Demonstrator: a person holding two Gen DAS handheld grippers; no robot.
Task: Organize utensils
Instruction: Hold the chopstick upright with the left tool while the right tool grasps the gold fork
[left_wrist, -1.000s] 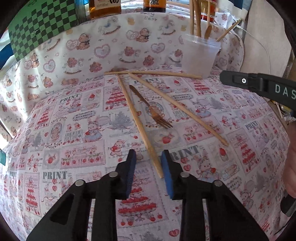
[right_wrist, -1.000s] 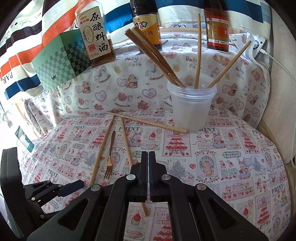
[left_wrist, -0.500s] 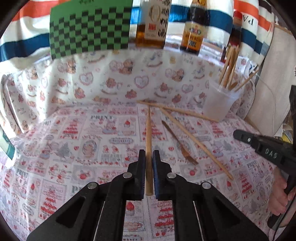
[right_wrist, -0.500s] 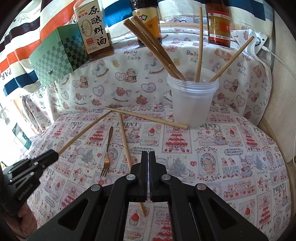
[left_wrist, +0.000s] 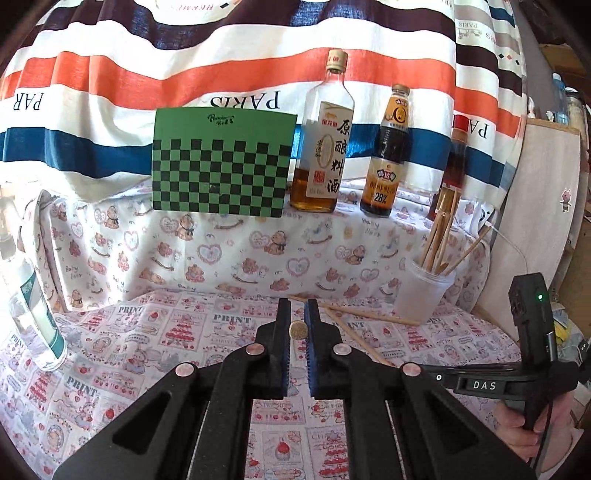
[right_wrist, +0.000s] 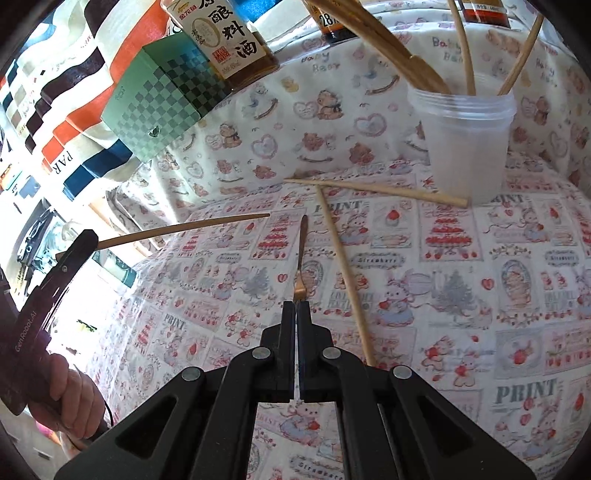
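Since loose pieces belong upright in the cup (left_wrist: 424, 291), grips one chopstick (left_wrist: 297, 329) in the left gripper (left_wrist: 297, 306), pads pressed narrow on its thick end. Carries it clear of the cloth (left_wrist: 147, 350), well to the left of the cup, tip aimed roughly that way. Probably pinched at the end so the long free part can lead into the cup's mouth.

Keeps the right gripper (right_wrist: 295, 306) fully closed on nothing, tips just above the tines of the fork (right_wrist: 300, 254). Seems poised for that piece, but needs to open before any pick-up.

Still to be sorted, all left of the cup: the fork, handle pointing away from the camera; a second chopstick (right_wrist: 376, 188) with one end by the cup's foot; a third (right_wrist: 343, 266) running from near that one toward the right gripper.

Already crowded inside the cup: several sticks leaning at different angles, fanned over the rim. Likely to block or deflect a new one, so calls for a steep entry through a gap. Looks light too, and could tip if nudged.

Behind and left of the cup, on a raised ledge: a wine bottle (left_wrist: 325, 147), a dark sauce bottle (left_wrist: 388, 155) and a green checked box (left_wrist: 221, 162). Stands far left of the cup: a clear bottle (left_wrist: 33, 314). None of these in the direct path, though a long swinging stick could clip the bottles.
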